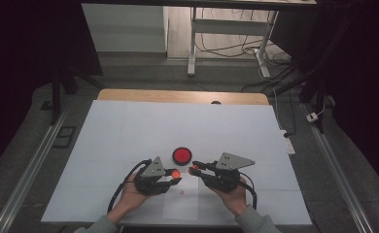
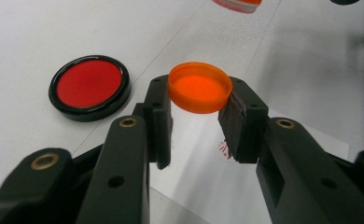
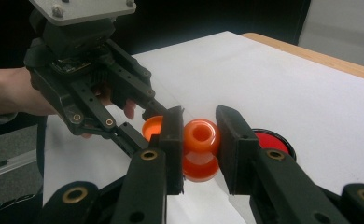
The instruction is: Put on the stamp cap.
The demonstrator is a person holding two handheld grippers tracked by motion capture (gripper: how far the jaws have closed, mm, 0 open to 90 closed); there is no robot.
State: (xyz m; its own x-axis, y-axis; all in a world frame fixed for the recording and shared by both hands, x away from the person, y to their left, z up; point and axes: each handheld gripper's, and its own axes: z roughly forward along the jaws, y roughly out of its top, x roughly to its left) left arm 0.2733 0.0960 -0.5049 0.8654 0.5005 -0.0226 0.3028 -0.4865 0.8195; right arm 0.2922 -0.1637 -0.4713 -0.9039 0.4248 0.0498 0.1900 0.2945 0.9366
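My left gripper (image 2: 199, 112) is shut on a round orange cap (image 2: 199, 87), its hollow side up, held just above the white sheet. My right gripper (image 3: 199, 142) is shut on a small orange bottle-shaped piece (image 3: 201, 137) whose open mouth faces the camera. In the high view the left gripper (image 1: 177, 176) and the right gripper (image 1: 194, 169) face each other tip to tip near the table's front, with the cap (image 1: 176, 173) and the orange piece (image 1: 195, 168) a short gap apart. A red disc with a black rim (image 1: 181, 155) lies flat just beyond them.
A white sheet (image 1: 129, 131) covers the wooden table (image 1: 129, 95). A small red mark (image 1: 181, 192) sits on the paper below the grippers. The disc (image 2: 89, 86) lies left of the left jaws. Table legs and cables (image 1: 255, 48) stand on the floor behind.
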